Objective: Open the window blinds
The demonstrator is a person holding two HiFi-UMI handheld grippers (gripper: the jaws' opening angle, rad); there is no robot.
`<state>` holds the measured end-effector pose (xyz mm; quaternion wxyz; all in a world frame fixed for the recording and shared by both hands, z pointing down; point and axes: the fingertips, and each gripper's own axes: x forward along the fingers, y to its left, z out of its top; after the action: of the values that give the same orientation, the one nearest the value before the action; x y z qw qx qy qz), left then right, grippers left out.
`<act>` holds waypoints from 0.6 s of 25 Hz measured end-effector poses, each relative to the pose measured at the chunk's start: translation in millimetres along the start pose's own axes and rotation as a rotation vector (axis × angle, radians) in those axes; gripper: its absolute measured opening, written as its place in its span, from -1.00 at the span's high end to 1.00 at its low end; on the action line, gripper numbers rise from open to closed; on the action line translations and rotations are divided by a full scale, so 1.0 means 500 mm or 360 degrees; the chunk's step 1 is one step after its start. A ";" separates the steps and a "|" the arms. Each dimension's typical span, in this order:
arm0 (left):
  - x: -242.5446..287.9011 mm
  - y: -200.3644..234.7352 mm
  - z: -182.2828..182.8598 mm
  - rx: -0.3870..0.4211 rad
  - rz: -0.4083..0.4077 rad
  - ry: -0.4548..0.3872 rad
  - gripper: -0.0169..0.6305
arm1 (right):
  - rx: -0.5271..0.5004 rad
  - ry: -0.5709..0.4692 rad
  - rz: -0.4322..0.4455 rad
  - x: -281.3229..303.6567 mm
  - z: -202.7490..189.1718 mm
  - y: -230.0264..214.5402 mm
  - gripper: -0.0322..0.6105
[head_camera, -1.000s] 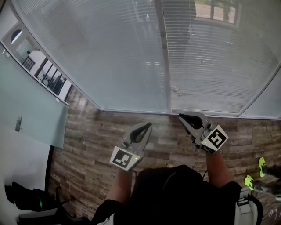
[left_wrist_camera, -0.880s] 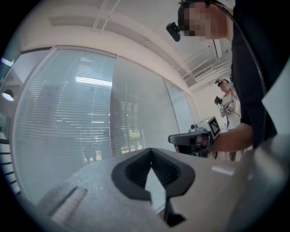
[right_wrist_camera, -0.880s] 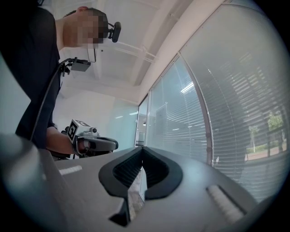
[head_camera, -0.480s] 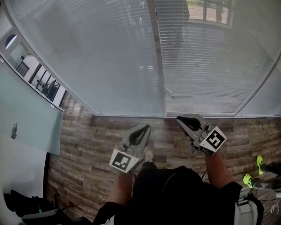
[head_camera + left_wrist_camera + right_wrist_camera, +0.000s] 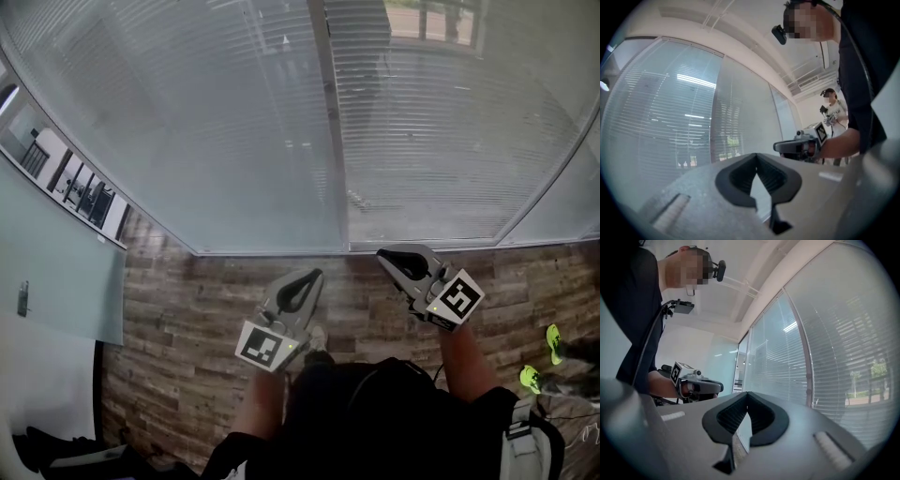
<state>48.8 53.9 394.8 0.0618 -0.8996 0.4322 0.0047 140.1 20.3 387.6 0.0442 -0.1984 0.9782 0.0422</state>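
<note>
Window blinds (image 5: 234,141) fill the top half of head view, hung floor-to-ceiling across the glass wall ahead of the person, lowered all the way to the floor line. Slats' long axis runs horiz., side to side along the window; the sheets hang vert. Two panels, split by a vert. mullion (image 5: 330,141). Some outdoor green shows thru the slats at far right of R gripper view.

Wood-plank floor (image 5: 187,319) runs below the blinds, planks parallel to the window. Frosted glass partition (image 5: 56,281) on the left side, meeting the window wall at an angle.

L gripper (image 5: 314,274) is held roughly level over the floor, pointing toward the base of the blinds and well short of them. Jaws are together w/ tips meeting, nothing btwn them. R gripper (image 5: 382,255) is beside it to the right, a bit nearer the blinds, tip close to the mullion's foot in head view but not touching. Its jaws are also closed tip to tip, empty.

A second person (image 5: 833,108) stands far back in the L gripper view.
</note>
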 end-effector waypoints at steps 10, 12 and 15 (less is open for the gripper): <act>0.047 0.139 -0.017 -0.0019 -0.0068 -0.0005 0.94 | -0.0025 0.0017 -0.0051 0.123 -0.010 -0.077 0.89; 0.056 0.174 -0.019 -0.0016 -0.0080 -0.0008 0.94 | -0.0020 0.0035 -0.0050 0.153 -0.017 -0.090 0.89; 0.062 0.226 -0.017 -0.0010 -0.0099 -0.0015 0.94 | -0.0037 0.0019 -0.0072 0.202 -0.012 -0.110 0.89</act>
<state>-20.0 -41.1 389.2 0.0610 -0.9128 0.4038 0.0083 68.8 -69.6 379.4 0.0370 -0.2211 0.9732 0.0515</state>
